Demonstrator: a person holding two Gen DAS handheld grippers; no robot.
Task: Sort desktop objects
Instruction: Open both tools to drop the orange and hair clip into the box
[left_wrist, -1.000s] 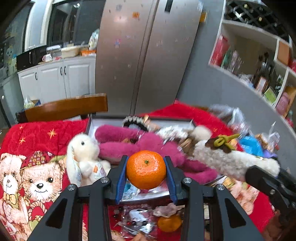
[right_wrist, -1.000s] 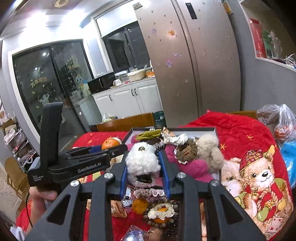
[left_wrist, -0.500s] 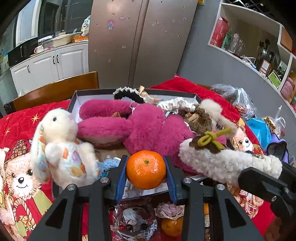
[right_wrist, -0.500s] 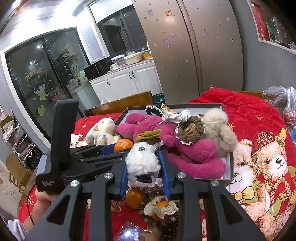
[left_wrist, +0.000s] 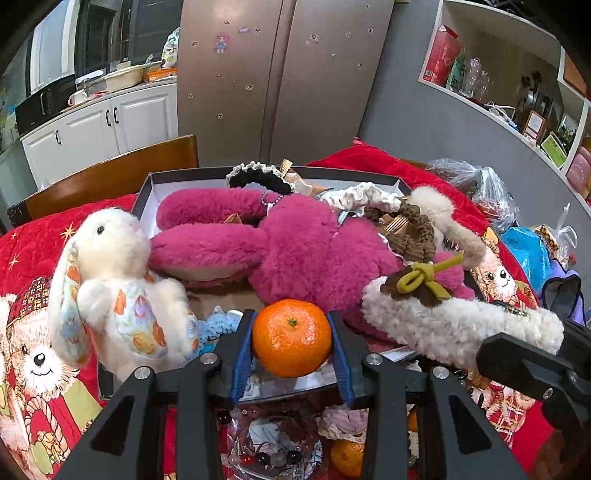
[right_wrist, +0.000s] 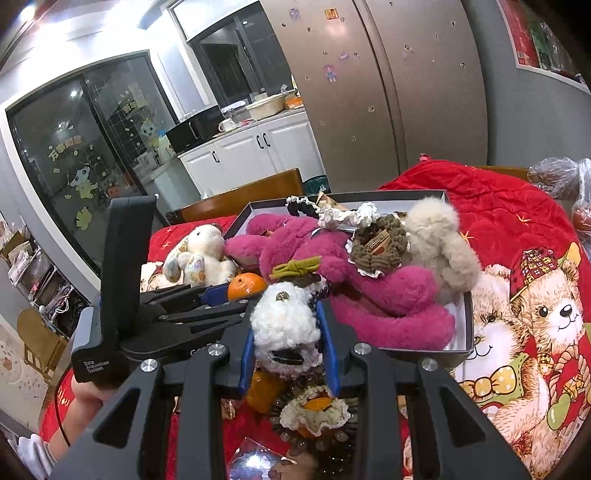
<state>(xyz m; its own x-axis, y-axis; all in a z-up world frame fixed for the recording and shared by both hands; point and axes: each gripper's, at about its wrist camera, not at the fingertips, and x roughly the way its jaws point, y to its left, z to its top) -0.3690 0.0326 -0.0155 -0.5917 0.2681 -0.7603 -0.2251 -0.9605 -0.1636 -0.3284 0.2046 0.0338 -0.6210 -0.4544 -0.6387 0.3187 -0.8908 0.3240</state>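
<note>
- White plush rabbit (left_wrist: 110, 288) with floral-lined ears: sits upright at the left edge of the open dark-rimmed cardboard box (left_wrist: 142, 201), on the red quilted cloth with teddy-bear print (left_wrist: 29, 251).
- Magenta long-eared plush toy (left_wrist: 295, 251): fills the box; ruffled scrunchies and a beige plush lie on and behind it.
- Left gripper (left_wrist: 291, 341): tilted downward over the box's near edge; blue pads clamp a round orange mandarin (left_wrist: 291, 341) on both sides.
- Bead bracelets (left_wrist: 266, 458) and a second mandarin (left_wrist: 345, 458): on the cloth below the left gripper, partly hidden by its black frame.
- Right gripper (right_wrist: 286, 332): just right of the left one, angled down; closed on a fluffy white fleece hair clip with an olive bow (right_wrist: 284, 317), which projects leftward in the left-wrist view.
- A hand (right_wrist: 86, 402) grasps the left gripper's handle.
</note>
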